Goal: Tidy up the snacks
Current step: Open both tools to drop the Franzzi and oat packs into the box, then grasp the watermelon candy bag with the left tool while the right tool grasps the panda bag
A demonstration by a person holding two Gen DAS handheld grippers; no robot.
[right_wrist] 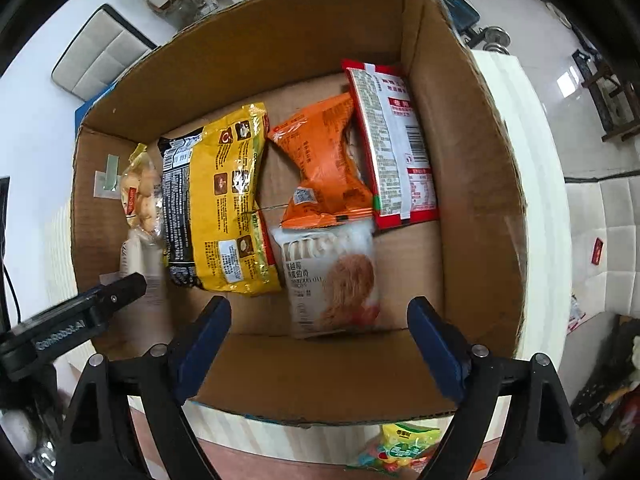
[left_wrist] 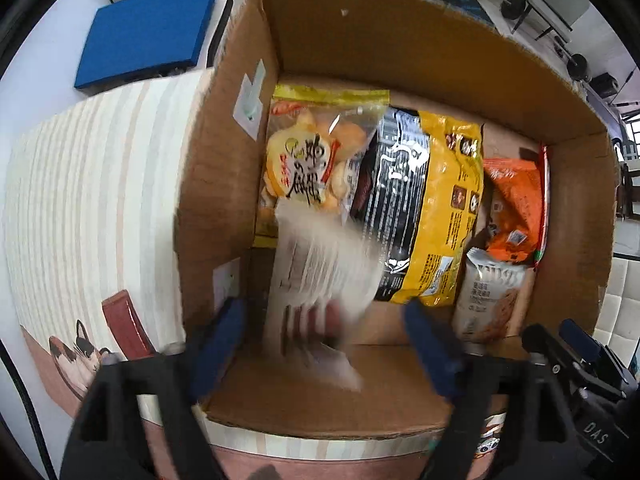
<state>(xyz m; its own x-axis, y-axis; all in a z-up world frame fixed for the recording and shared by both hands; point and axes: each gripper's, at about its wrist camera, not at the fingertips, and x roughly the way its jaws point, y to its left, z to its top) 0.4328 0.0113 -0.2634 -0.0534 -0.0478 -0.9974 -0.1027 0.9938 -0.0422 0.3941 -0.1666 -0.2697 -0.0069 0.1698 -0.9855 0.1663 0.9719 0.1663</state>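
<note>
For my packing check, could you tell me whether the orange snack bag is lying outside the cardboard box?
No, the orange snack bag lies on the floor inside the cardboard box, beside a red packet.

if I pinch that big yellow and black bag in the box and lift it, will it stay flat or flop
The yellow and black bag would probably flop: its film is creased and wrinkled, so it looks soft. The glossy surface may slip in a claw. It overlaps the clear bag of puffs, so lifting it might drag that along.

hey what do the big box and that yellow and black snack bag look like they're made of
The box looks like plain brown corrugated cardboard: matte, with rough, torn top edges. The yellow and black bag seems to be glossy plastic or foil film; it shows bright glints and crinkles.
</note>
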